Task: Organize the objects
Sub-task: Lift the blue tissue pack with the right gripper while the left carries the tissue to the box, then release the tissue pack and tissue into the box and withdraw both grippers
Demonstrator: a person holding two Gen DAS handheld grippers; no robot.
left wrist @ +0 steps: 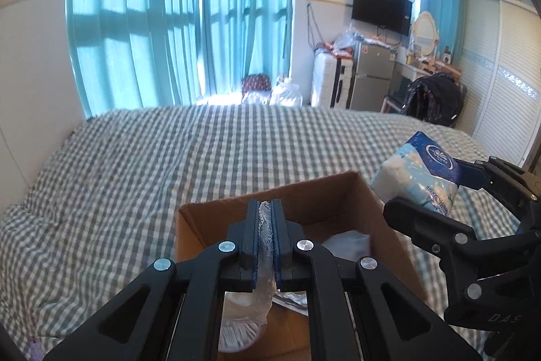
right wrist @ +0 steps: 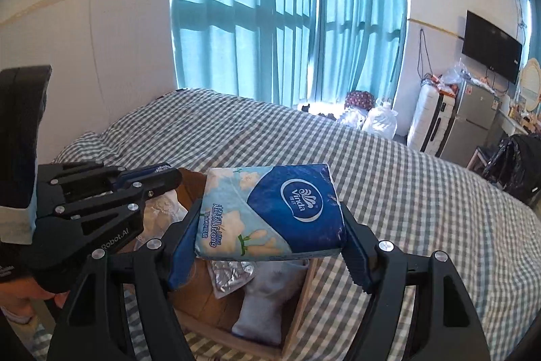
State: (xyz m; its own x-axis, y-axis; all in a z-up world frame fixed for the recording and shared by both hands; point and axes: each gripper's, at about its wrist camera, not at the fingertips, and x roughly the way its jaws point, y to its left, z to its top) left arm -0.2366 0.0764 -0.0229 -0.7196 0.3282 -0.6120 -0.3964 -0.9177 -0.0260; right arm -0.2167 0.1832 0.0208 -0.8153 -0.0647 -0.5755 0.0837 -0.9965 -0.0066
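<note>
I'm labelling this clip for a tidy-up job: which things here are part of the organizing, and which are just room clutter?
Part of the job:
tissue pack in right gripper
lace cloth in left gripper
cardboard box

Just lying about:
suitcase
fridge
TV

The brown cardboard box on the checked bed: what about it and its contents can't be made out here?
- Brown cardboard box: left wrist view, its near half sits behind the left gripper.
- White lacy item: pinched between the fingers, its shape below is hidden.
- Silver foil packet: right wrist view, upper part covered by the blue Vinda tissue pack in the right gripper.
- White pouch: no label readable.
</note>
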